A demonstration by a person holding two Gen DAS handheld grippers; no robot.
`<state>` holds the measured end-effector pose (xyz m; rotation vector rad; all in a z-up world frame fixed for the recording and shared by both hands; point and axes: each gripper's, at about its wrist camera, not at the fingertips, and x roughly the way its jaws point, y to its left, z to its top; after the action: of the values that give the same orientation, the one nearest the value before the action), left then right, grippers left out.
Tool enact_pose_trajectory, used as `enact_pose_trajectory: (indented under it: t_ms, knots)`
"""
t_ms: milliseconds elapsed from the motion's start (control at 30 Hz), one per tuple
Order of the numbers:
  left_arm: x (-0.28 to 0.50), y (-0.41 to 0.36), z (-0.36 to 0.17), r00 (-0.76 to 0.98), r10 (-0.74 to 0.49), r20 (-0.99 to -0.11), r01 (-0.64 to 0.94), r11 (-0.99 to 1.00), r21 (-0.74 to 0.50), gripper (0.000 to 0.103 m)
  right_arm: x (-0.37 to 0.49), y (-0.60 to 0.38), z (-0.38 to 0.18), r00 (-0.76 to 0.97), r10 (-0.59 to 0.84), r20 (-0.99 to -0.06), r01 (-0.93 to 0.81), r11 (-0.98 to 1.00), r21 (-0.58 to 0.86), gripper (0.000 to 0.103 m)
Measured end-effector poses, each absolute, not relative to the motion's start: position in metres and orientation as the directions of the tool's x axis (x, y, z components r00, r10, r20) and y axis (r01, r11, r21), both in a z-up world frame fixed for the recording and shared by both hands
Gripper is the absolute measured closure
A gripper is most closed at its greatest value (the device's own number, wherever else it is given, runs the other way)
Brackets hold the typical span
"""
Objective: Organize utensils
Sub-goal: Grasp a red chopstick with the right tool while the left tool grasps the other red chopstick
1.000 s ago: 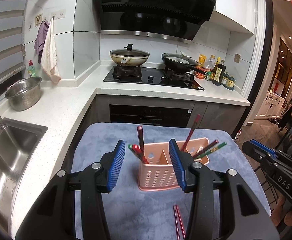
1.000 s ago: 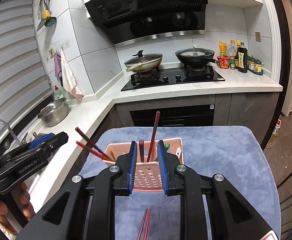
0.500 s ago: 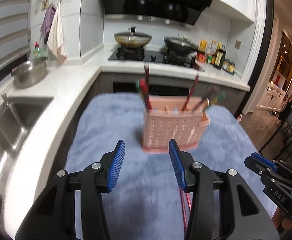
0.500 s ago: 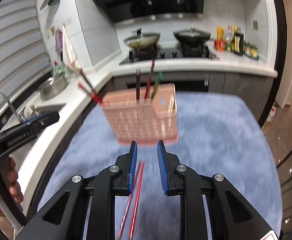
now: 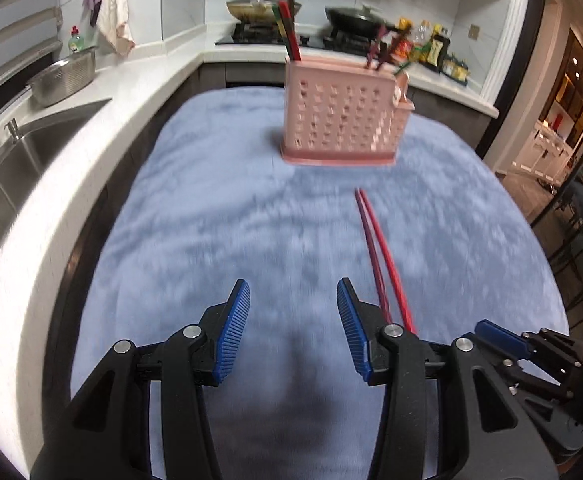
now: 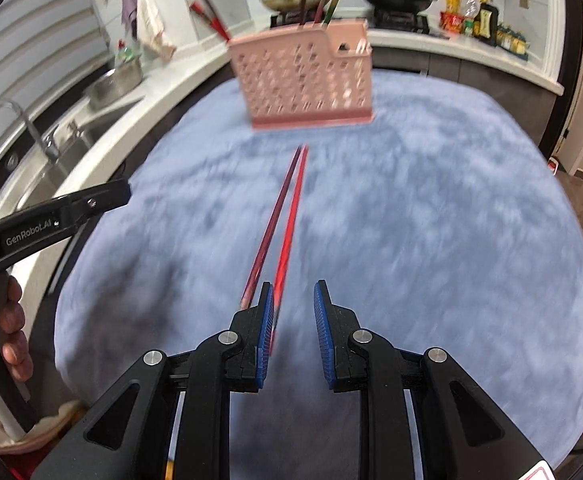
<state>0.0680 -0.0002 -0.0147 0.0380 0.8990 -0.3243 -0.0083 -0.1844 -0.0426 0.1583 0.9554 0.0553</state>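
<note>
The right gripper (image 6: 290,326) sits at the bottom centre of its own view, jaws parted only narrowly with nothing between them; the red chopsticks (image 6: 287,220) run just left of its left pad, not clamped. The left gripper (image 5: 293,328), low in its view, stands about half open and is likewise empty.

The blue cloth (image 5: 219,208) fills the middle of both views. At the upper centre stands the pink holder (image 5: 341,120), already stocked: several red, dark and green chopsticks rise from its compartments, some upright, some leaning, though blur hides the exact count.

What looks left is the one loose pair, lying side by side on the cloth in front of the holder, from mid-frame down to the grippers. I judge the task mostly done: this pair has yet to be picked up and slotted in.
</note>
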Motion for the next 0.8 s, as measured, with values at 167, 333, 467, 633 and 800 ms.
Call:
enact_pose_trajectory:
  t_ms: [167,333,467,633,800]
  knots:
    - [0.052,-0.004,-0.029,0.544,-0.263,-0.797,0.309,0.946,-0.101,0.059,-0.022,-0.169,-0.061,0.545,0.129,-0.829,-0.009,0.989,0.148,0.082]
    - [0.041,-0.007,-0.038,0.533,-0.256,-0.806,0.319,0.943,-0.089,0.051,-0.025,-0.162,-0.069,0.541,0.122,-0.832,-0.02,0.991,0.133,0.082]
    - [0.039,-0.005,-0.042,0.52,-0.254,-0.816,0.321,0.943,-0.089,0.051,-0.021,-0.159,-0.074,0.543,0.113,-0.832,-0.019,0.992,0.123,0.082]
    - [0.04,-0.004,-0.045,0.516,-0.25,-0.82,0.317,0.944,-0.088,0.05,-0.017,-0.156,-0.077,0.546,0.11,-0.831,-0.017,0.993,0.12,0.082]
    - [0.038,-0.005,-0.046,0.513,-0.25,-0.821,0.324,0.942,-0.084,0.042,-0.012,-0.156,-0.082,0.541,0.112,-0.834,-0.011,0.992,0.126,0.082]
